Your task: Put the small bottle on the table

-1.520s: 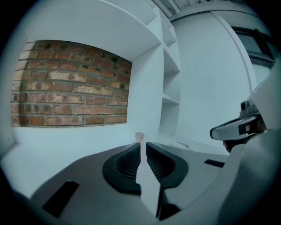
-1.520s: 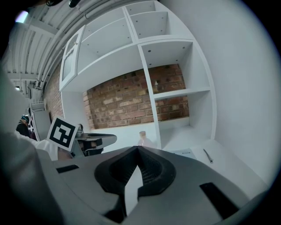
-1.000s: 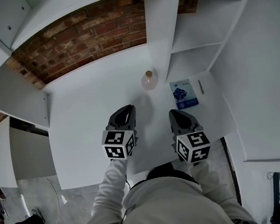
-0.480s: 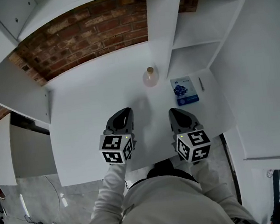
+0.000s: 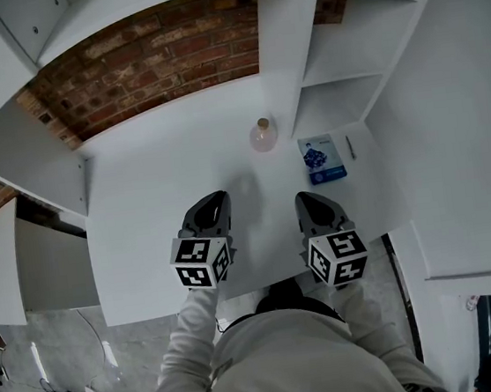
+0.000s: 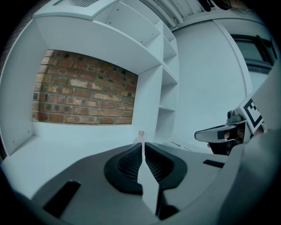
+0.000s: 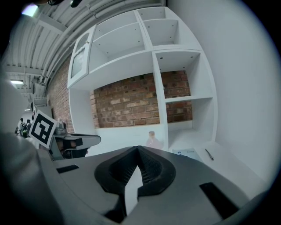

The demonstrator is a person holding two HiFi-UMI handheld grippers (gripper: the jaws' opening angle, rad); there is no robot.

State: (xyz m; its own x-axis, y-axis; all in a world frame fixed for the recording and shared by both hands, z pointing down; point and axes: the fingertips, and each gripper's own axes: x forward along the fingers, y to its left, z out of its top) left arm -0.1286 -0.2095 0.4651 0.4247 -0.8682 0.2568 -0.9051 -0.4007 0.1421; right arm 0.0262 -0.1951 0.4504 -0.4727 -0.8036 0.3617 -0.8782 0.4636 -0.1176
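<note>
Clear, possibly pinkish small bottle, round-bellied, tan-topped, upright.

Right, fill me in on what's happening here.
A person holds a gripper in each hand over the near edge of the white table. The left gripper and right gripper are both shut and empty. The small bottle stands upright near the back, untouched, with a blue booklet and a pen to its right.
</note>
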